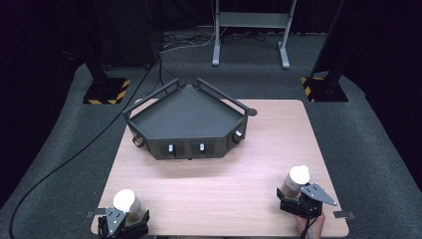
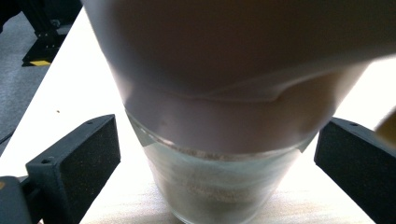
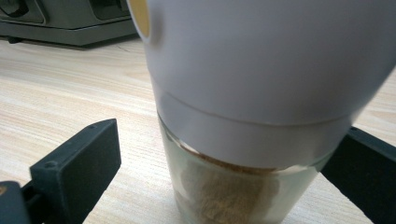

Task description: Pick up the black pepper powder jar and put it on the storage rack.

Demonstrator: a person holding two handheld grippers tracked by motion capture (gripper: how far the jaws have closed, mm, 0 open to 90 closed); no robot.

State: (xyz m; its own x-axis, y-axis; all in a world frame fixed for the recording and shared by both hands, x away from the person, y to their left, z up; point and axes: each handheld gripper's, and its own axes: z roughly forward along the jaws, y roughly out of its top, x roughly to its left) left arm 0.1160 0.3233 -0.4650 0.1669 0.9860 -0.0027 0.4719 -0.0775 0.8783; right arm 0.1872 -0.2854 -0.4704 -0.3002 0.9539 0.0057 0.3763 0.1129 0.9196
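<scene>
Two glass jars with white lids and brown powder inside stand upright on the wooden table (image 1: 224, 189). The left jar (image 1: 125, 201) sits at the front left corner, between the jaws of my left gripper (image 1: 127, 217). In the left gripper view this jar (image 2: 219, 186) stands between both black pads (image 2: 77, 170), with a gap on either side, so the left gripper (image 2: 217, 161) is open. At the front right, the right jar (image 1: 297, 178) stands inside my right gripper (image 1: 293, 197). My right gripper (image 3: 219, 172) is also open around its jar (image 3: 229, 191).
A dark five-sided tray (image 1: 186, 148) with side rails and small knobs on its front wall sits at the back middle of the table. Black stands with striped bases (image 1: 107, 90) and a grey frame (image 1: 249, 30) stand on the carpet beyond. A cable (image 1: 74, 154) runs left.
</scene>
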